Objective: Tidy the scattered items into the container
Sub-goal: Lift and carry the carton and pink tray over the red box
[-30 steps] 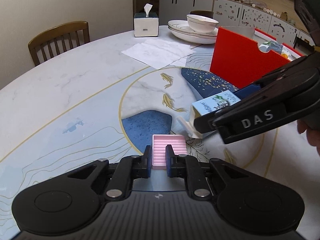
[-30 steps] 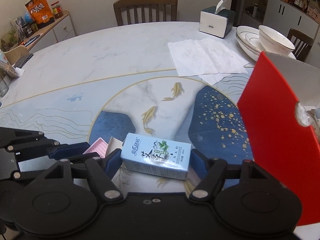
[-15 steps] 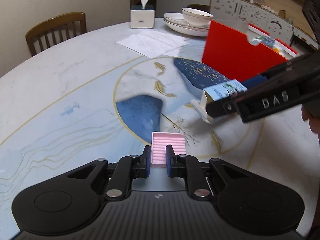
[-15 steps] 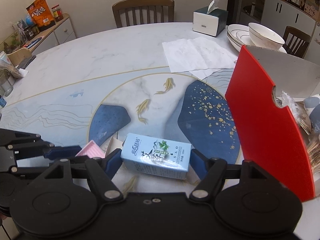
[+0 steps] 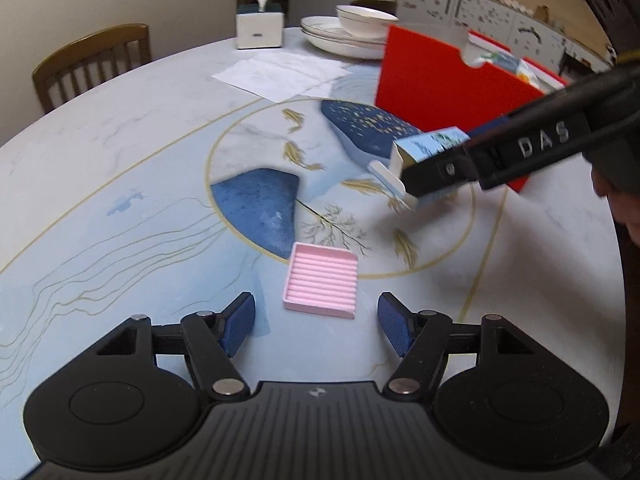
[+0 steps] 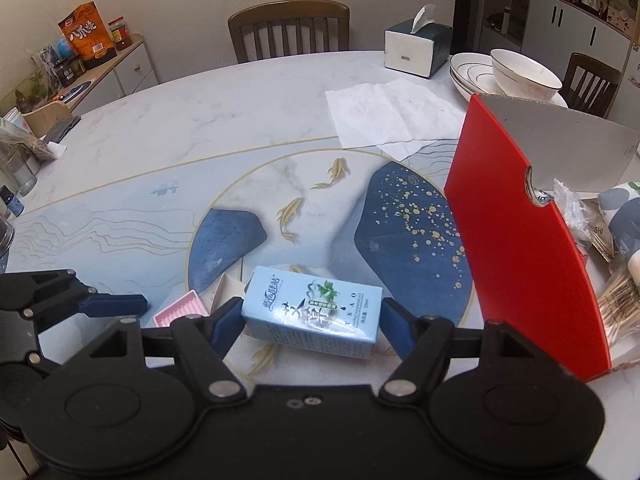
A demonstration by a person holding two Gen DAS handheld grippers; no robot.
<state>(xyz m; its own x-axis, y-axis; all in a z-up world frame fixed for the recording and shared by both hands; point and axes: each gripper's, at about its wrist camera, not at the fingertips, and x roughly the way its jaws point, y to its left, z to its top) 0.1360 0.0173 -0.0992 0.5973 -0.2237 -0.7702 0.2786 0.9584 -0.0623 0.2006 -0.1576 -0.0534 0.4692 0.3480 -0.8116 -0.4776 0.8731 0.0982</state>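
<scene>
Right gripper [image 6: 312, 322] clamps the light-blue carton [image 6: 314, 310] just short of the red container [image 6: 520, 240] on its right, items already inside, while the left gripper [image 5: 316, 322] gapes wide, empty, pink tray [image 5: 322, 284] lying ahead between its fingers, not yet stowed.

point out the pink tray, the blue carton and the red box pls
pink tray [image 5: 320, 285], left wrist view: middle of its ribbed top.
blue carton [image 6: 312, 310], right wrist view: printed front face, between the right gripper's pads.
red box [image 6: 520, 256], right wrist view: red outer wall.
</scene>
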